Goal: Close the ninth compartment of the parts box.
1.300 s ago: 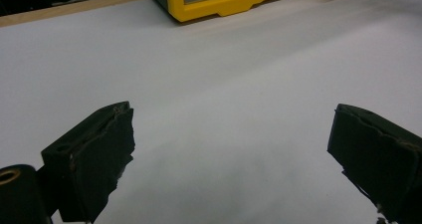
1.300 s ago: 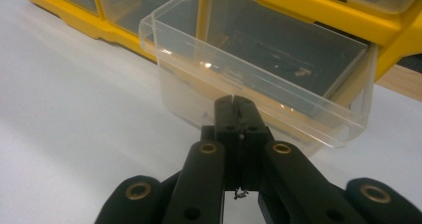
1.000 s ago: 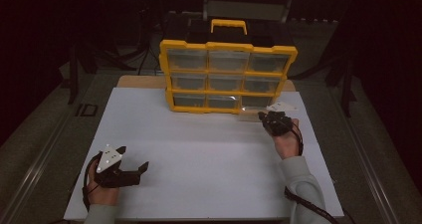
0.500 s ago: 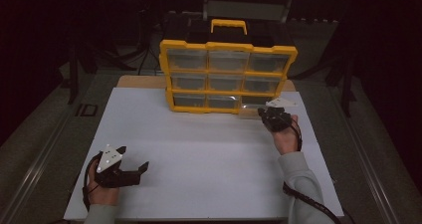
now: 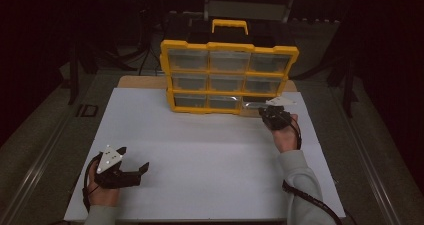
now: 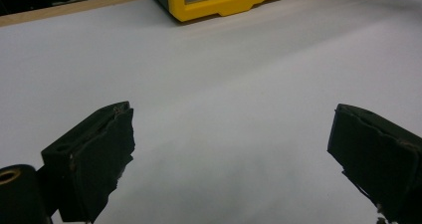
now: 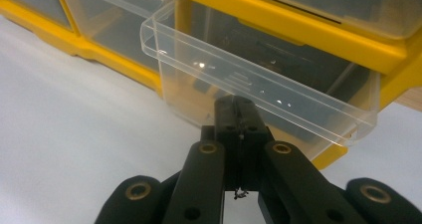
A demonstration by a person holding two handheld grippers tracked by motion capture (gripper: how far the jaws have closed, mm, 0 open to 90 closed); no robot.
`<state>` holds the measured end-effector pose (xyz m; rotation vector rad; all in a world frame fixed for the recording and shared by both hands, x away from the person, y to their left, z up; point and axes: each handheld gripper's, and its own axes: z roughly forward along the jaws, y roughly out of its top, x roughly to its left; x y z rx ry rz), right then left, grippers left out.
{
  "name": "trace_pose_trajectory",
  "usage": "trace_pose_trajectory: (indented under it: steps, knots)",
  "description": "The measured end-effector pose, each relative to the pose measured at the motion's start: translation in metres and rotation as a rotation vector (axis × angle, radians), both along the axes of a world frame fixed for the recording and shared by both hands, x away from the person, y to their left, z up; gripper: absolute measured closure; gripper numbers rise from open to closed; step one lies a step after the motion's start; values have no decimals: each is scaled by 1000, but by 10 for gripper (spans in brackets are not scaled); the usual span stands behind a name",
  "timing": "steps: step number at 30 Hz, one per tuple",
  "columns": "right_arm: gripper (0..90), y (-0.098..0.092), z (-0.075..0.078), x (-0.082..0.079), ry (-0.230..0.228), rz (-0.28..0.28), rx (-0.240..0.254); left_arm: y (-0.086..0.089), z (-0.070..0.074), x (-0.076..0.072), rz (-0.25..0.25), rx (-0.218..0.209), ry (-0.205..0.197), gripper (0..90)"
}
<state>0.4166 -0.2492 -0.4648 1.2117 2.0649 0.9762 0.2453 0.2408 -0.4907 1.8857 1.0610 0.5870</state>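
A yellow drawer cabinet [image 5: 227, 77] with a black handle and clear drawers stands at the far middle of the white board [image 5: 210, 150]. Its bottom right drawer [image 7: 259, 92] is pulled partly out. My right gripper [image 7: 238, 107] is shut, jaws pressed together with nothing visible between them. Its tips sit against the drawer's front wall, just under the clear lip. From above, the right gripper [image 5: 265, 113] is at the cabinet's lower right corner. My left gripper [image 5: 134, 158] rests low at the near left, open wide over bare board [image 6: 229, 134], far from the cabinet [image 6: 234, 2].
The white board lies on a wooden tabletop whose edge [image 5: 140, 81] shows left of the cabinet. A small dark object [image 5: 87, 110] lies off the board's left side. A cable [image 5: 310, 200] trails from the right forearm. The surroundings are dark.
My right gripper has shifted slightly left and toward the cabinet's bottom right drawer. The left gripper has stayed where it was.
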Motion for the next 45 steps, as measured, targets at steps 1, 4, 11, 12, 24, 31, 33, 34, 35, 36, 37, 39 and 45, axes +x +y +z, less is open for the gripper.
trace_pose_trajectory:
  steps: [1, 4, 11, 12, 24, 31, 33, 34, 35, 36, 37, 39, 45]
  knots:
    - [900, 0, 0, 0, -1, -1, -1, 0, 0, 0, 0, 0, 1, 49]
    - [900, 0, 1, 3, 1, -2, 2, 0, 0, 0, -2, 1, -1, 49]
    - [900, 1, 0, 7, 1, -9, 4, 0, 0, 0, 0, 1, 0, 49]
    - [900, 1, 0, 8, 1, -7, 4, 0, 0, 0, 0, 1, 0, 49]
    - [900, 4, -1, 14, -1, -6, 5, 0, 0, 0, 1, 1, 0, 49]
    - [900, 6, -1, 19, 2, -14, 5, 1, 0, -1, 3, -4, -1, 49]
    - [900, 6, -1, 20, 2, -15, 7, 1, 0, -1, 2, -4, -1, 49]
    - [900, 6, -1, 20, 2, -15, 7, 1, 0, -1, 2, -4, -1, 49]
    - [900, 6, -1, 23, 5, -21, 11, 1, 0, 0, 2, -1, 1, 49]
    - [900, 6, -1, 24, 5, -23, 11, 1, 0, 0, 2, -2, 1, 49]
    - [900, 6, -1, 24, 6, -22, 11, 1, 0, 0, 2, -2, 1, 49]
    - [900, 5, -1, 25, 6, -24, 9, 1, 0, 0, 2, -1, 2, 49]
    - [900, 1, -1, 28, 10, -35, 13, 0, 0, 0, 1, 0, 2, 49]
